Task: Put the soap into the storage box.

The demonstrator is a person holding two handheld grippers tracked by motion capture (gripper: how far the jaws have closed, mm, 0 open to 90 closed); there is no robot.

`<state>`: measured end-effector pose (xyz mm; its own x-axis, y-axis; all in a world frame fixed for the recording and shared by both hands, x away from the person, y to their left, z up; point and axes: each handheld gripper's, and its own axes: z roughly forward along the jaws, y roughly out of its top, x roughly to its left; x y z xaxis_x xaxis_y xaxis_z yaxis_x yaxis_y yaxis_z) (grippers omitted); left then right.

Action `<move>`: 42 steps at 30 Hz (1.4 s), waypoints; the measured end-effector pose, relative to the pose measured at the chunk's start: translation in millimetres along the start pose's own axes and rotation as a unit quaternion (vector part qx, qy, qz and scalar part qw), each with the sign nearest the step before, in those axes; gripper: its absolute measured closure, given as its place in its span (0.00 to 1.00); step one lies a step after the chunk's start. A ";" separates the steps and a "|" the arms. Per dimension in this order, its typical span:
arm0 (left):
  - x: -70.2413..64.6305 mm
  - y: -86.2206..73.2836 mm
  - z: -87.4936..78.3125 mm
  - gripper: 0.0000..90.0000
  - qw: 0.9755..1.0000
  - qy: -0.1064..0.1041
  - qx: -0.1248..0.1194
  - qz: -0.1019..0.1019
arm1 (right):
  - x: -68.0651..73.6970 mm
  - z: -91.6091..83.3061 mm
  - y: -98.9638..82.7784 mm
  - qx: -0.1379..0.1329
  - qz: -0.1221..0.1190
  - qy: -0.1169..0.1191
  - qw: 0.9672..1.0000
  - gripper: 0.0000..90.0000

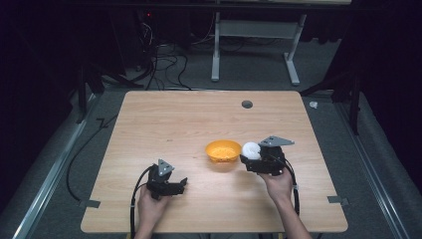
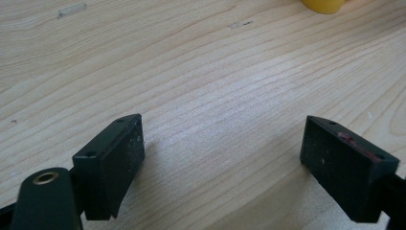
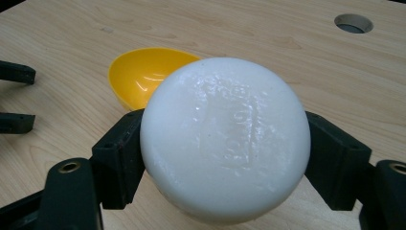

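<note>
Right gripper (image 3: 225, 158) has the white round block (image 3: 225, 139) clamped between its jaws, embossed lettering too faint to read, yellow bowl (image 3: 143, 76) just behind. Left gripper (image 2: 225, 158) rests jaws wide, holding nothing, over the table (image 2: 191, 72).

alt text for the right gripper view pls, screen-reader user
The right gripper holds a smooth white round object between its two black jaws, close to the camera. Behind it an empty yellow bowl sits on the light wooden table, which has a round hole near its far edge; the left gripper pokes in at the left edge.
</note>
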<state>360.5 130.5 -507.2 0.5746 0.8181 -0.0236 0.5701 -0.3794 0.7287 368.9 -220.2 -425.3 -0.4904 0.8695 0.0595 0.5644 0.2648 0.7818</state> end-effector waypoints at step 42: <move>0.0 0.1 0.1 0.17 1.000 0.000 0.000 0.001 | 30.7 26.5 42.0 0.007 -0.035 0.047 0.998 0.28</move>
<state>360.5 130.4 -507.1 0.5748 0.8180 -0.0223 0.5699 -0.3806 0.7282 395.2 -171.3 -407.1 -0.5884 0.8060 0.0640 0.5360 0.3296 0.7772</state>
